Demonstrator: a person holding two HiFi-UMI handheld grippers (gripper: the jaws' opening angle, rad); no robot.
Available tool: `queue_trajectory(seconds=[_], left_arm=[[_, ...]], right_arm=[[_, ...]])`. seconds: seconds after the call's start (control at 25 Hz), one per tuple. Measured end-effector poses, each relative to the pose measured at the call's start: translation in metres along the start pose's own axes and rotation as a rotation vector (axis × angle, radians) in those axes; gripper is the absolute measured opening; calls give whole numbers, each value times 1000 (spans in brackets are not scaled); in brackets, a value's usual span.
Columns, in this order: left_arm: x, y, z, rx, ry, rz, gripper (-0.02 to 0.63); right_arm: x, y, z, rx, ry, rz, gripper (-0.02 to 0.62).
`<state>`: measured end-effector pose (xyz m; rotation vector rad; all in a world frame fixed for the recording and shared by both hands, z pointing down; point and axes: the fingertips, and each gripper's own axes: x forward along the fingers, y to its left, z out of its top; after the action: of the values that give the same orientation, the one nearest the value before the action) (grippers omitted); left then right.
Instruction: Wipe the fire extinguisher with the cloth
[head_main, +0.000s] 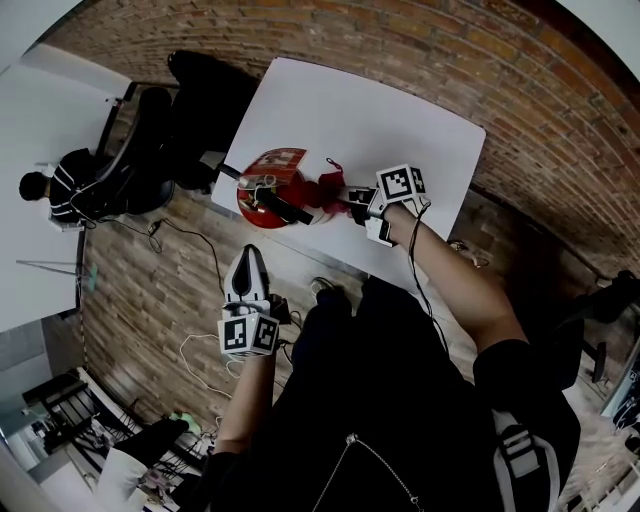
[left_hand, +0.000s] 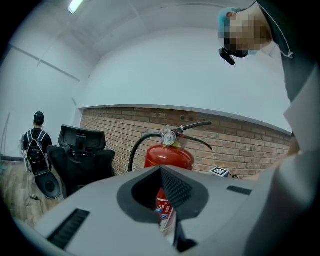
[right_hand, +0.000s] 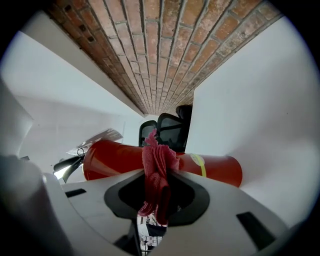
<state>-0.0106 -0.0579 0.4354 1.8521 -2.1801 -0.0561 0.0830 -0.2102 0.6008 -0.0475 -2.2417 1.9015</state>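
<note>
1. While the head view looks down on it all, the fire extinguisher (head_main: 265, 190) stands on the white bench (head_main: 400, 110), close to the bench's near left corner, with its black hose and handle on top. The red cloth (head_main: 328, 188) is bunched right up against its right side, and the right tongs (head_main: 347, 203) are clamped on that cloth. The left tongs (head_main: 248, 262) sit off the bench, just on the near side of the extinguisher, tips aimed at it but not touching. Far left there's a person (head_main: 55, 185) next to a black office chair (head_main: 150, 140).

2. Left gripper view: these tongs are closed with nothing pinched. Only a sliver shows between the pads, and a bit of the extinguisher's label peeks through it. The extinguisher is upright dead ahead, with the pressure gauge (left_hand: 168, 137) on top and the black hose (left_hand: 137, 150) arcing off to the left. Brickwork (left_hand: 240, 142) is behind it.

3. Right gripper view: the tongs are squeezed onto the cloth (right_hand: 157, 165), which hangs down between the pads and sticks up past the tips, sitting against the red cylinder. In this view the extinguisher (right_hand: 115, 157) runs sideways, with a yellow band (right_hand: 199, 162) toward the right.
</note>
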Motion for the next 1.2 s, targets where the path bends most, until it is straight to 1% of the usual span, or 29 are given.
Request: queue_trajectory(seconds=[0.2,0.36,0.56,0.68,0.84,1.04,1.2], left_arm=[[4,1,4,1,-6,-20,29],[6,2,8,6,-16,-36,31],[7,-1,15,8,-28,-56,29],[9,0,18,0,-38,-67,31],[10,-1,21,1,-45,-88,29],[11,-1,25,-2,-52,-112,29],[9,1,29,-2,-55,-131,29]], right_arm=[[-4,27,5,0,-29,41,103],[-7,48,8,-21,-42,54,104],[-15,77,10,-34,-68,94,103],[-19,101,12,-58,-76,123,104],[-23,137,14,-112,-86,187,104],[-27,148,15,-96,-110,172,103],[-29,170,16,-106,-139,235,103]])
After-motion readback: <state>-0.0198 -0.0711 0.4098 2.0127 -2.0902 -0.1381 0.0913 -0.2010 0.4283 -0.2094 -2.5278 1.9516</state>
